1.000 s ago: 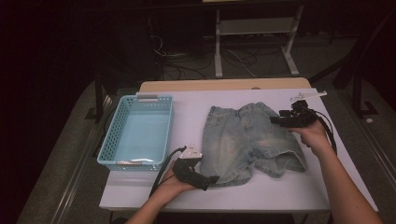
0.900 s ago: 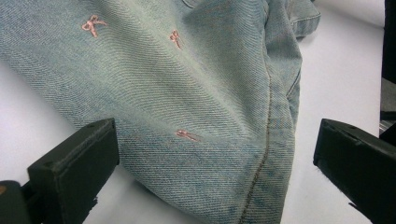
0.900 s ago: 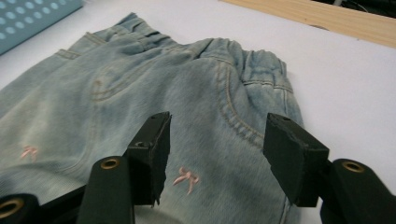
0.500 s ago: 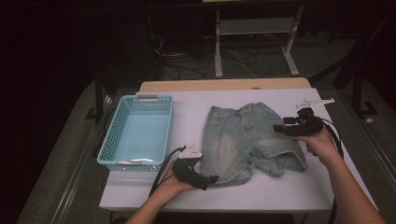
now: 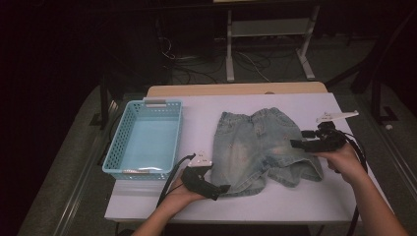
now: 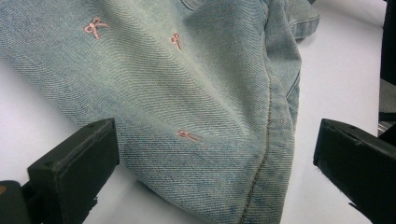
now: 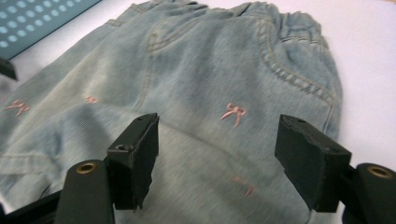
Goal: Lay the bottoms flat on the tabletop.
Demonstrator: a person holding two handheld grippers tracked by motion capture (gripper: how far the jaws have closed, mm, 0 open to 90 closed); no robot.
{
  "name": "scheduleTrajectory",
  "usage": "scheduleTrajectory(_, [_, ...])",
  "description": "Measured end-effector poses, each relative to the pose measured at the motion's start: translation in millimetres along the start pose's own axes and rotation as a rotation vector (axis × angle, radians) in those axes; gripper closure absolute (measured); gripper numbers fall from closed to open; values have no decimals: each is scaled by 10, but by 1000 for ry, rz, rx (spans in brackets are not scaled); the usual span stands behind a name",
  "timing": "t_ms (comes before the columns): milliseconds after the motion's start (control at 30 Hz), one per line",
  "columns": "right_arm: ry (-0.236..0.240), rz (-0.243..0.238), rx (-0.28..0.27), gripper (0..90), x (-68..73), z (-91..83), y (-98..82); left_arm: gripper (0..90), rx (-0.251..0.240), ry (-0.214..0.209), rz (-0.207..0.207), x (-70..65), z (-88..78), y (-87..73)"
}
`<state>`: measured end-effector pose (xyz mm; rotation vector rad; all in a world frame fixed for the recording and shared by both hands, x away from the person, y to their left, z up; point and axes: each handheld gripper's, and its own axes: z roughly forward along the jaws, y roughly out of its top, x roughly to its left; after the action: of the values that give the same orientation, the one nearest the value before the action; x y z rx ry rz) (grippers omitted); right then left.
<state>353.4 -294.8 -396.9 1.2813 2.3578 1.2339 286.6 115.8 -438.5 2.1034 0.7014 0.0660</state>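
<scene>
Since a second ago my right gripper (image 5: 296, 144) has slid nearer along the denim shorts (image 5: 255, 147), jaws just opening, nothing clamped; my left gripper (image 5: 222, 189) hangs wide open over the near hem. Shorts lie flat mid-table (image 5: 196, 118), soft, limp, light; I'd pinch a thick seam or the waistband

The room is dimly lit; a white frame stand (image 5: 268, 37) and loose cables (image 5: 196, 64) are seen on the grey floor (image 5: 74, 162).
</scene>
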Motion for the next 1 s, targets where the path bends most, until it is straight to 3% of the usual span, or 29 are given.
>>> scheduleTrajectory(233, [28, -20, -16, 337, 107, -122, -92, 0, 0, 2, 1, 1, 0, 0])
scheduleTrajectory(767, [99, -62, -49, 647, 292, -352, -277, 0, 1, 5, -2, 5, 2, -2])
scheduleTrajectory(1000, [134, -83, -36, 716, 389, -412, -372, 0, 3, 7, -2, 11, -1, -3])
